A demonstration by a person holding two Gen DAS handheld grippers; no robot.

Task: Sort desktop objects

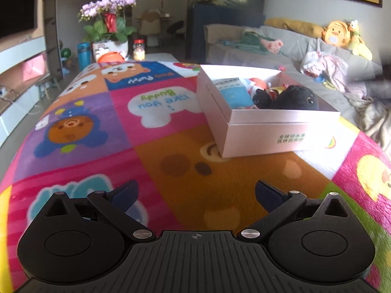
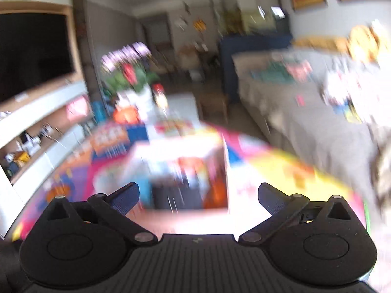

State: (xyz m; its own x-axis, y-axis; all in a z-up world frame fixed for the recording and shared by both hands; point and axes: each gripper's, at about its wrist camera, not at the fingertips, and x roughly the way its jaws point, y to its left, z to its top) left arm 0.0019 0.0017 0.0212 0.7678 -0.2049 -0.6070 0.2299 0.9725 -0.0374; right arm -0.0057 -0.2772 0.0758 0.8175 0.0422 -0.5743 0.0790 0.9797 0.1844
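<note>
Left gripper (image 1: 195, 193) and right gripper (image 2: 198, 195) both spread wide, empty; before them the box (image 1: 281, 131) with plush (image 1: 295, 99) inside

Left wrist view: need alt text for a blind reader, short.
An open pale pink box holding a black plush toy, a blue carton and other small items sits on a table covered with a bright cartoon-print cloth. The left tongs stand open and empty over the cloth, short of the box. Behind are potted orchids and a cluttered sofa.
</note>
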